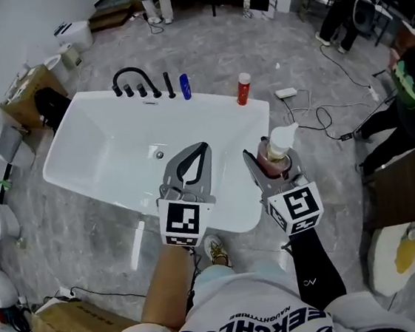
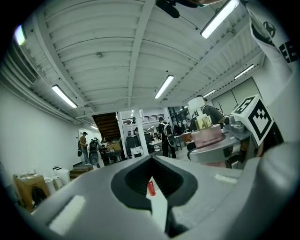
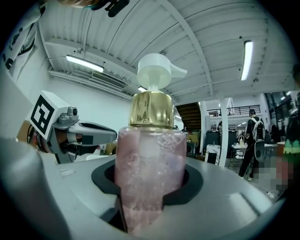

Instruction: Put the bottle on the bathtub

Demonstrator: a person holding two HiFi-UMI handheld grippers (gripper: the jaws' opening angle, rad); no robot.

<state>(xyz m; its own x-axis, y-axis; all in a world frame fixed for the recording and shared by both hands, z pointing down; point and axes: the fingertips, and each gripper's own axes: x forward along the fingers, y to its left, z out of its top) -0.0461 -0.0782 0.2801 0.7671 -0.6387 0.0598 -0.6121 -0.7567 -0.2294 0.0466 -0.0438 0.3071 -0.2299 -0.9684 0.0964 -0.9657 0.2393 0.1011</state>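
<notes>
Pink pump bottle (image 3: 150,159) (gold collar, white pump) pinched upright in right gripper (image 1: 270,160); left gripper (image 1: 202,149) beside it pressed together, empty, over bathtub (image 1: 101,144).

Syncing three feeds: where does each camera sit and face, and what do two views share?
Head view: on the head, facing steeply down at the bathtub; both forearms, left gripper, right gripper.
Left gripper view: on that gripper, facing level across the room; own shut jaws.
Right gripper view: likewise; own jaws gripping the pump bottle.
Shared: each gripper view shows the other gripper.
</notes>
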